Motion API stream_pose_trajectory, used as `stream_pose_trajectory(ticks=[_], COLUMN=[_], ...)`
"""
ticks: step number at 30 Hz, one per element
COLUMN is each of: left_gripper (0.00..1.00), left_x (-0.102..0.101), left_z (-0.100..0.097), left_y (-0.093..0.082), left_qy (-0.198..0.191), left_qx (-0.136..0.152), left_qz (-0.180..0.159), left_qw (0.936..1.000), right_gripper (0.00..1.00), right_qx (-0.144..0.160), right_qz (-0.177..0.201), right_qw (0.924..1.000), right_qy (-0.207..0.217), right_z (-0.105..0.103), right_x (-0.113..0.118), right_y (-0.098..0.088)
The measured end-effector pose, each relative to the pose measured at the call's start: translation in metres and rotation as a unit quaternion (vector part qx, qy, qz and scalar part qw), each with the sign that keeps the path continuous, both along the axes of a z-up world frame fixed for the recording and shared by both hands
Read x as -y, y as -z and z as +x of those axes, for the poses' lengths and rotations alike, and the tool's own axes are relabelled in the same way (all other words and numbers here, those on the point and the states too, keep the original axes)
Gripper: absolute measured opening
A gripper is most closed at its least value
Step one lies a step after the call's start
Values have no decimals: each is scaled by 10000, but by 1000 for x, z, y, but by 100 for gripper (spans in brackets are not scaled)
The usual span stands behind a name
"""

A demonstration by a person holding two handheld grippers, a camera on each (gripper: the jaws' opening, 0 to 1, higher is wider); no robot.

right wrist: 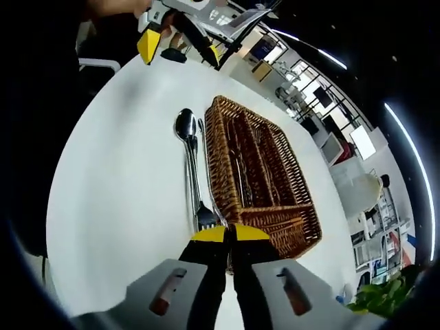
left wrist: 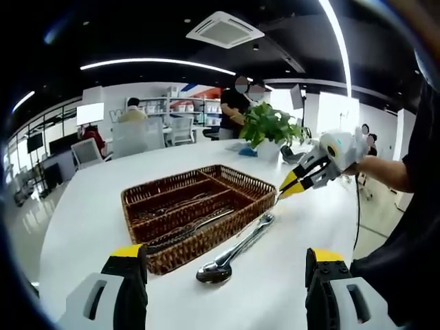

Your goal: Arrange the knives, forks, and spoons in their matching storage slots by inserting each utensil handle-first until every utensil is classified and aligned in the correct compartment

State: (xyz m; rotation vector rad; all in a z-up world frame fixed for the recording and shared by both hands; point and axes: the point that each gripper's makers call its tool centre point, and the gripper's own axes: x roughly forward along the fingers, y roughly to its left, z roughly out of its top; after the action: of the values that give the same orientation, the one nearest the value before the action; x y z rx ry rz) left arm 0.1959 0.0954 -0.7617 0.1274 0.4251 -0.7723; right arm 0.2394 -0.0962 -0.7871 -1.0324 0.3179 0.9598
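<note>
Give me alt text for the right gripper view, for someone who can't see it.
The right claw, jaws nearly closed, hovers at the prong end of a silver metal fork lying beside a silver metal spoon on a white round table, next to a brown woven wicker cutlery basket. The left claw hangs beyond.

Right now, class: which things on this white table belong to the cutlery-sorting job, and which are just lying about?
Job: brown wicker divided tray; silver metal spoon; silver metal fork; left gripper; right gripper.

Lying about: green potted plant; white office chairs.
</note>
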Motion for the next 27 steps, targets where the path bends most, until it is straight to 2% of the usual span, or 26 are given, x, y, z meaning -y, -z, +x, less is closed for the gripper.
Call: stream_pose_trajectory(ticks=[18, 27], left_gripper=[100, 100], left_x=[1, 1], left_z=[1, 0], left_y=[-3, -3], left_qy=[3, -1], left_qx=[13, 14], left_qz=[9, 15], left_qw=[10000, 10000], right_gripper=[0, 0], right_qx=[234, 303], right_qz=[239, 257], right_qw=[9994, 9992], right_qy=[-39, -68], right_z=[30, 46], right_x=[-11, -18], right_y=[-32, -38])
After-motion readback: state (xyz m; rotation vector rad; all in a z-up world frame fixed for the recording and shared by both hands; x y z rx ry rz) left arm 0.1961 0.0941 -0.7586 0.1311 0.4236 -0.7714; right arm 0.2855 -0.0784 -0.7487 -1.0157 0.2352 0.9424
